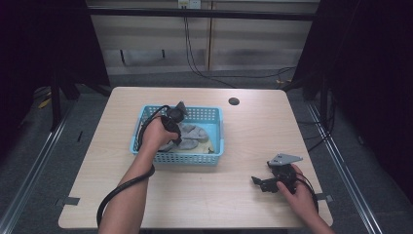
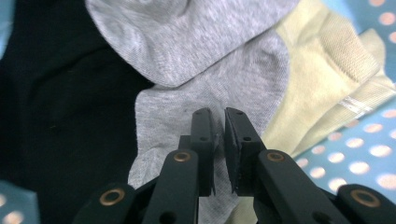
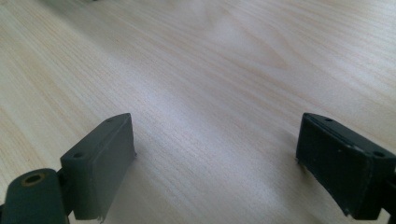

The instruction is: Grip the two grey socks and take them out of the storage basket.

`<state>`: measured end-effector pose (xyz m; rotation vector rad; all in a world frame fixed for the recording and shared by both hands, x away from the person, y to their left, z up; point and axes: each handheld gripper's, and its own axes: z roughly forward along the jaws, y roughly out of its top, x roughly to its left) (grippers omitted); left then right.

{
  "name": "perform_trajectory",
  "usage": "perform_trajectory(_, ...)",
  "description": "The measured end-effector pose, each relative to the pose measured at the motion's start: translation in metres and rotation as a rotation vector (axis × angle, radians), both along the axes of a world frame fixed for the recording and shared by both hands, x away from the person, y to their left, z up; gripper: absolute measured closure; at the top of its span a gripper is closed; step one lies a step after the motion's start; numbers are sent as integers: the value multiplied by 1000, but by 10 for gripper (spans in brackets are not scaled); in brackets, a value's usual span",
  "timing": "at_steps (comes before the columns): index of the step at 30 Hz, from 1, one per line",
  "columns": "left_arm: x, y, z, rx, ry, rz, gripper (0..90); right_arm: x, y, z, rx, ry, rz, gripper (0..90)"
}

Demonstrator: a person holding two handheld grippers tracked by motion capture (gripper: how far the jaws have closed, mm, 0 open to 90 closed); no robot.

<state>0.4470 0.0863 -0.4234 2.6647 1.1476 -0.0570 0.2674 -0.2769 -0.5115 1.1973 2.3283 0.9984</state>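
Left tongs (image 2: 219, 135), nearly clenched, pinch a grey sock (image 2: 196, 98) inside the blue basket (image 1: 141, 124) (beside a yellow sock (image 2: 322, 79)); right tongs (image 3: 215, 163) rest released on the counter (image 3: 210, 70).

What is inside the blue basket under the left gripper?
The blue basket holds grey socks, a pale yellow sock and dark fabric. The left gripper pinches a grey sock; anything beneath the pile is hidden.

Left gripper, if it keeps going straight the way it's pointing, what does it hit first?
Most likely the grey sock in the blue basket. The left gripper points down at it with its jaws nearly closed, right above or on the fabric; I can't tell whether they already touch.
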Motion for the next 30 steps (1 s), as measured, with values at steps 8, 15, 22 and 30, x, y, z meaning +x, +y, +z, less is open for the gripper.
perform_trajectory(8, -2, 6, 11, 2, 7, 8, 851, 0, 0, 0, 2, 0, -2, 109)
perform_trajectory(15, 0, 8, -6, -7, -4, 25, 738, 0, 0, 0, 0, 1, -1, 109)
perform_trajectory(22, 0, 2, -24, -9, -3, 26, 655, 0, 0, 0, 0, 0, 0, 109)
perform_trajectory(30, 1, -6, -31, 46, 28, 27, 843, 0, 0, 0, 0, 1, -1, 109)
